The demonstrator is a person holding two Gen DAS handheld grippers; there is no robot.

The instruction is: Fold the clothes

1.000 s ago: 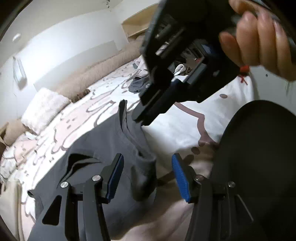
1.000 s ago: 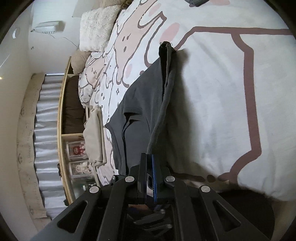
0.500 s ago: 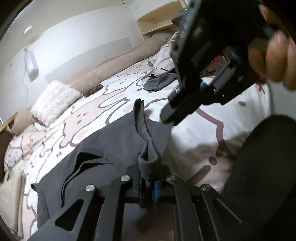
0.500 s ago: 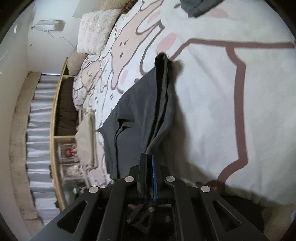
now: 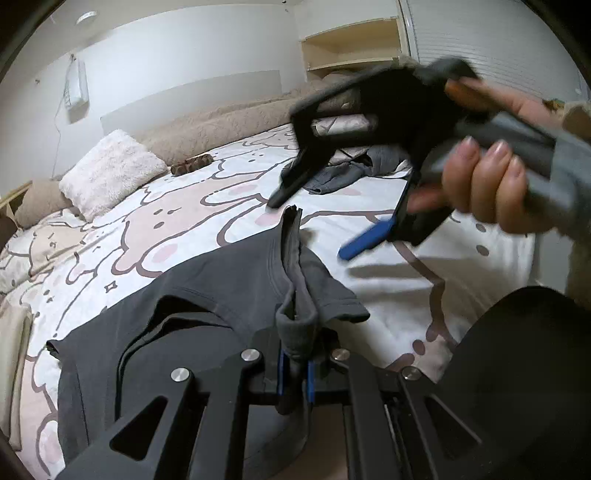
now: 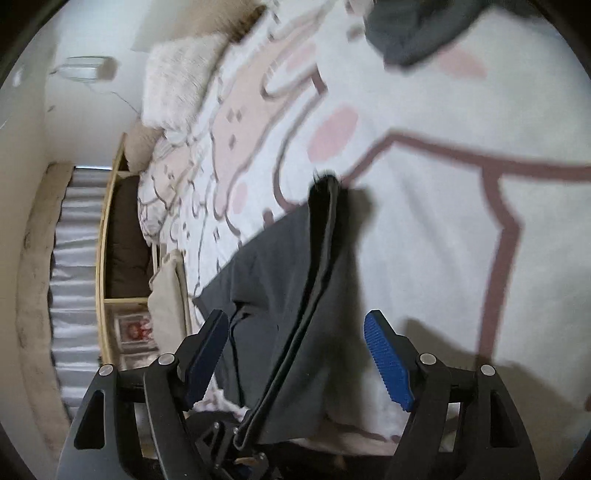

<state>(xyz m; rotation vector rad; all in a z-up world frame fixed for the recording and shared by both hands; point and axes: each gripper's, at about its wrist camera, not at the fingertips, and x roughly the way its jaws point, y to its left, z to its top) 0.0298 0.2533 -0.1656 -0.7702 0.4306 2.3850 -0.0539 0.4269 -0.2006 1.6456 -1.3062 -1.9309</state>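
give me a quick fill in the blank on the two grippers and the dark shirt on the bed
The left gripper is ____ on the dark shirt.
The right gripper has its jaws ____.
The shirt lies on a bedspread printed with pink and ____ cartoon shapes.
The fluffy pillow is ____ in colour.

Missing words: shut; open; white; white

- Our right gripper (image 5: 317, 225) smears into motion blur.
- The dark shirt (image 5: 192, 325) runs under our left gripper (image 5: 295, 380), lower hem hidden.
- The grey clothes pile (image 6: 413, 26) is blurred, cropped at top.
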